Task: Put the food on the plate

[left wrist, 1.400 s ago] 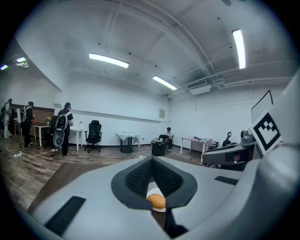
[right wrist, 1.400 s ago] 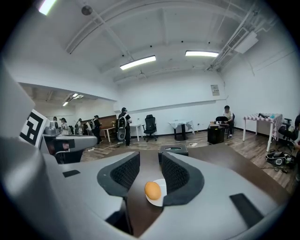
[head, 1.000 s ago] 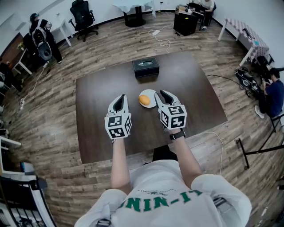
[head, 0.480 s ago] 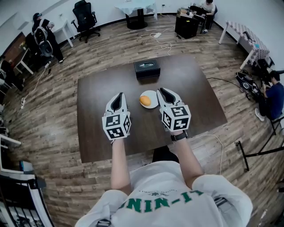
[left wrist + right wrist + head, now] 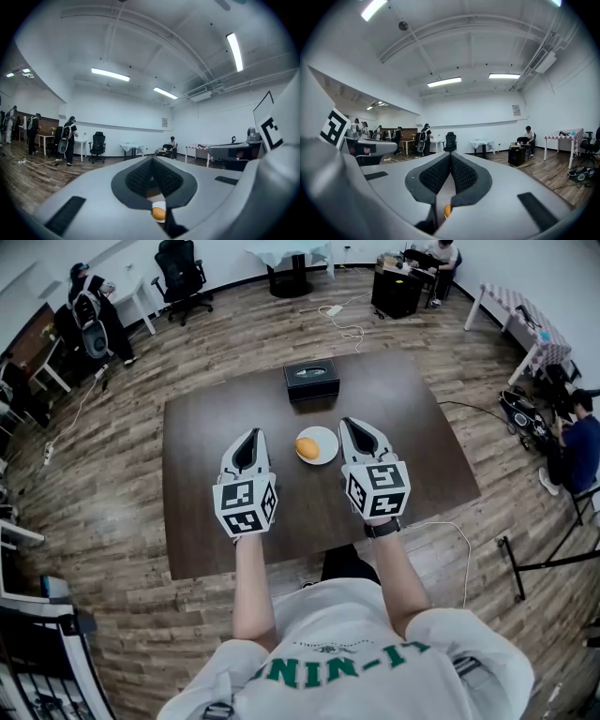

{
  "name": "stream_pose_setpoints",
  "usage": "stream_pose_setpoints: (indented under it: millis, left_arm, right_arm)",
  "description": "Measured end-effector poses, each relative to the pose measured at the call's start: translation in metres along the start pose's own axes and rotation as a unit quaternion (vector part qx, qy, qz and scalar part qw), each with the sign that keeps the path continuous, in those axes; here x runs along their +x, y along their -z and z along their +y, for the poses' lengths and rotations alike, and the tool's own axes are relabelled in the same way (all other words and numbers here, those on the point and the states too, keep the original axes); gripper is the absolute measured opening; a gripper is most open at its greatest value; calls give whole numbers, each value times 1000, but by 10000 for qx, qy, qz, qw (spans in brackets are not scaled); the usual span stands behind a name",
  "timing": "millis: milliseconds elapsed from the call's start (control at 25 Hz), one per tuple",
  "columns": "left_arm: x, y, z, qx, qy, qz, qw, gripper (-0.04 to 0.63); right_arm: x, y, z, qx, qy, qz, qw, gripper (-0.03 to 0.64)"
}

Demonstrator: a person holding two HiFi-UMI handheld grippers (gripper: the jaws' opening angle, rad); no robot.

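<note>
An orange piece of food point(image 5: 306, 447) lies on a small white plate point(image 5: 324, 438) in the middle of the dark table point(image 5: 403, 427). My left gripper point(image 5: 249, 434) hovers left of the plate and my right gripper point(image 5: 348, 424) right of it, both held level above the table and touching nothing. The left gripper point(image 5: 151, 161) is shut and empty; below its pads I see the food point(image 5: 159, 213) and the plate point(image 5: 159, 205). The right gripper point(image 5: 450, 155) has just been closing and is now shut with nothing between its pads; the food point(image 5: 447, 210) peeks out below.
A black box point(image 5: 311, 379) sits near the table's far edge. Wood floor surrounds the table. A person point(image 5: 577, 442) sits at the right, other people and office chairs point(image 5: 178, 277) stand at the far left, and a cable point(image 5: 450, 526) runs on the floor near the right front corner.
Both grippers have risen a little above the table and look larger in the head view. The food stays on the plate.
</note>
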State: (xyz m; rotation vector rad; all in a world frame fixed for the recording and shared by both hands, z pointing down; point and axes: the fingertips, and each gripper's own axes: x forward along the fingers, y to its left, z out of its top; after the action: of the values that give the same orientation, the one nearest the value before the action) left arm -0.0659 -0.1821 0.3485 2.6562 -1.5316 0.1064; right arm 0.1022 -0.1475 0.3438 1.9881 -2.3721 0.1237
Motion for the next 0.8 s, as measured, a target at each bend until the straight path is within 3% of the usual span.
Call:
stream_pose_setpoints:
  millis: [800]
  left_arm:
    - [20,25,-2,-123,86,126,9998,12]
  right_arm:
    - [12,22,-13,-65,102,277,9995,17]
